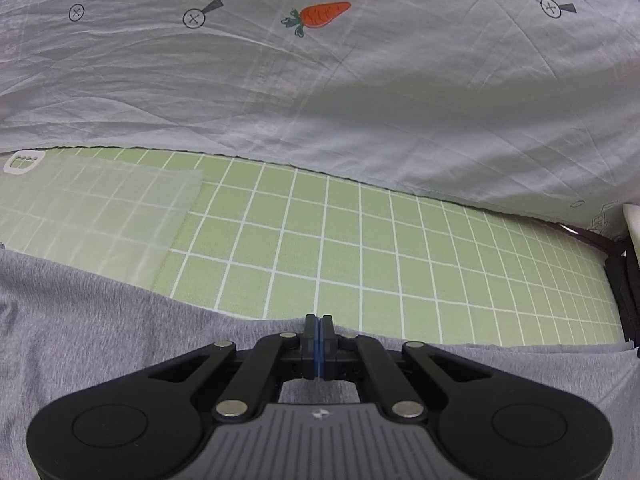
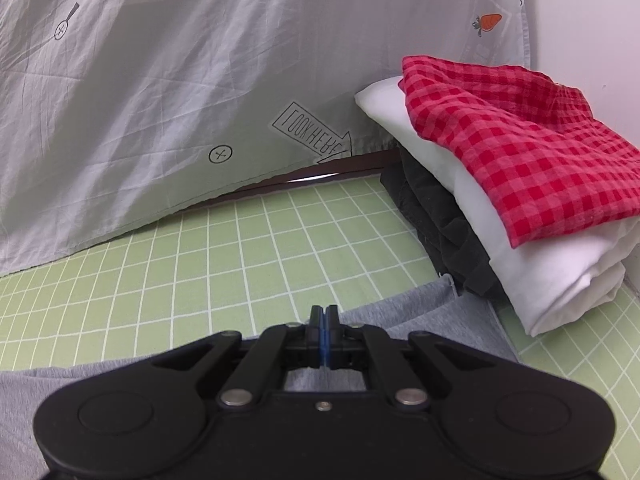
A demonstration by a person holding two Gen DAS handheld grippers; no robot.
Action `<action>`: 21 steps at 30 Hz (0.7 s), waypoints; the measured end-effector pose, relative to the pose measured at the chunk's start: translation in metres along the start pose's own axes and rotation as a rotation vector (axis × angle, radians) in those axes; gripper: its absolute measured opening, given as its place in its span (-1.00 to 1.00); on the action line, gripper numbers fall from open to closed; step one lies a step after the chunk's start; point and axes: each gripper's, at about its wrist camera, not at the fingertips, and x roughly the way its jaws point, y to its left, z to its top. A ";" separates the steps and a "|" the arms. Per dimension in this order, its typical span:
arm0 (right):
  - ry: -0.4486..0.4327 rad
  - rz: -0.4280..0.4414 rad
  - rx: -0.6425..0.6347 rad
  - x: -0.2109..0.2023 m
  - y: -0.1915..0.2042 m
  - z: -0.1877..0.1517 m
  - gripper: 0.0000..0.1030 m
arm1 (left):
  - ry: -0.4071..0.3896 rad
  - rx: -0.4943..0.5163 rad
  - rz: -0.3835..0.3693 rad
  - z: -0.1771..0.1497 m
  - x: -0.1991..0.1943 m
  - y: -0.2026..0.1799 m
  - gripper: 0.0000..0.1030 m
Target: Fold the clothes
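Observation:
A grey garment (image 1: pixel 100 320) lies on the green checked sheet (image 1: pixel 360 248). My left gripper (image 1: pixel 319 320) is shut on the garment's far edge, low over the sheet. In the right wrist view the same grey garment (image 2: pixel 420 312) spreads under my right gripper (image 2: pixel 324 312), which is shut on its far edge near a corner. Most of the garment is hidden under the gripper bodies.
A pale grey printed cloth (image 1: pixel 320 80) hangs behind the sheet, also in the right wrist view (image 2: pixel 160 100). A stack of folded clothes stands at right: red checked (image 2: pixel 520 140), white (image 2: pixel 520 248), black (image 2: pixel 440 224). A translucent plastic bag (image 1: pixel 92 208) lies at left.

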 end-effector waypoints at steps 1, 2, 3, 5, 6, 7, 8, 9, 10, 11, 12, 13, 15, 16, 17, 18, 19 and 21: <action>-0.003 0.003 0.012 0.002 -0.001 0.001 -0.99 | -0.014 -0.016 0.000 0.004 0.001 0.004 -1.00; -0.009 0.005 0.019 0.006 -0.001 0.002 -0.99 | -0.025 -0.035 0.000 0.006 0.003 0.008 -1.00; -0.016 0.008 0.025 0.009 -0.001 0.002 -0.99 | -0.026 -0.053 0.007 0.008 0.006 0.011 -1.00; -0.011 0.009 0.031 0.015 0.002 0.002 -0.98 | -0.019 -0.077 0.033 0.008 0.013 0.013 -0.96; -0.010 0.003 0.027 0.015 0.003 0.001 -0.95 | -0.014 -0.077 0.052 0.008 0.015 0.014 -0.89; -0.009 -0.005 0.022 0.013 0.004 0.000 -0.76 | -0.013 -0.067 0.072 0.006 0.015 0.013 -0.77; -0.009 -0.013 0.017 0.011 0.004 0.000 -0.64 | -0.014 -0.049 0.087 0.003 0.013 0.013 -0.65; -0.008 -0.021 0.012 0.009 0.005 -0.001 -0.33 | -0.013 -0.038 0.094 -0.001 0.011 0.013 -0.38; -0.011 -0.026 0.001 0.005 0.005 -0.003 -0.24 | -0.011 -0.030 0.099 -0.004 0.008 0.014 -0.17; -0.008 -0.027 -0.021 0.000 0.005 -0.007 -0.25 | -0.004 -0.026 0.104 -0.009 0.006 0.014 -0.08; 0.003 -0.023 -0.040 -0.004 0.006 -0.012 -0.23 | 0.004 -0.025 0.109 -0.014 0.003 0.014 0.03; 0.015 -0.016 -0.058 -0.007 0.007 -0.017 -0.19 | 0.012 -0.023 0.114 -0.019 0.000 0.014 0.06; 0.047 0.009 -0.095 -0.013 0.012 -0.031 -0.11 | 0.034 -0.003 0.111 -0.031 -0.003 0.012 0.10; 0.064 0.023 -0.113 -0.016 0.014 -0.038 -0.04 | 0.048 0.013 0.110 -0.038 -0.004 0.011 0.15; 0.082 0.029 -0.129 -0.016 0.017 -0.046 0.00 | 0.062 0.023 0.115 -0.044 -0.005 0.010 0.17; 0.101 0.030 -0.130 -0.016 0.017 -0.052 0.08 | 0.075 0.032 0.123 -0.050 -0.005 0.010 0.19; 0.119 0.030 -0.126 -0.016 0.017 -0.058 0.14 | 0.087 0.025 0.131 -0.055 -0.007 0.012 0.19; 0.153 0.026 -0.087 -0.014 0.011 -0.068 0.21 | 0.112 0.000 0.148 -0.063 -0.010 0.017 0.19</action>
